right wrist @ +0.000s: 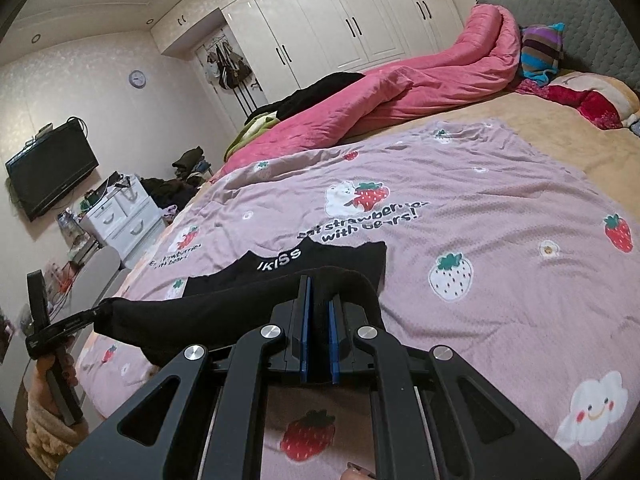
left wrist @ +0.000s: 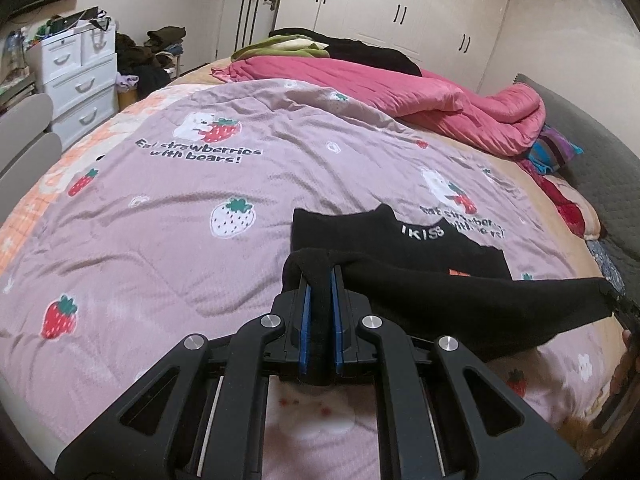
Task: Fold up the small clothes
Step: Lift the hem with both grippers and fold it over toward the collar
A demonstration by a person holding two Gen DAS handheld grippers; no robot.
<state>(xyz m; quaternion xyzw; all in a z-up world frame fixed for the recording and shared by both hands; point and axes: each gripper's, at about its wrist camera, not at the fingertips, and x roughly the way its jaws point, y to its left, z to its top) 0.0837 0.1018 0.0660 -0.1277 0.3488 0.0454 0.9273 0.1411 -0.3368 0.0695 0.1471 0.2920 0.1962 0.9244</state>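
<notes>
Garment: a small black garment (left wrist: 420, 256) with white lettering on its band lies partly on the strawberry blanket (left wrist: 160, 240), its near edge lifted off the blanket and stretched between the two grippers.
Garment position: toward the near side of the bed; the far part with the lettered band rests flat, while the raised near edge hangs as a taut black strip above it.
Left gripper: the left gripper (left wrist: 320, 280) is clenched on one end of the lifted edge, with black cloth pinched between its blue pads and bunched over the fingertips.
Right gripper: the right gripper (right wrist: 319, 292) is clamped on the other end of the same edge, cloth filling the narrow gap between its blue pads.
Cross view: in the right wrist view the left gripper shows at the far left, held by a hand (right wrist: 44, 376), with the cloth running to its tip.
Blanket: mauve, printed with strawberries, bears and a slogan, spread over the bed and wrinkled.
Beyond: a rumpled pink quilt (left wrist: 420, 96) lies along the far side of the bed, with dark and green clothes piled behind it.
Room: white drawers (left wrist: 76, 80) stand at the left, a white wardrobe (left wrist: 400, 4) lines the back wall, and a wall television (right wrist: 48, 168) hangs beyond the bed's foot.
</notes>
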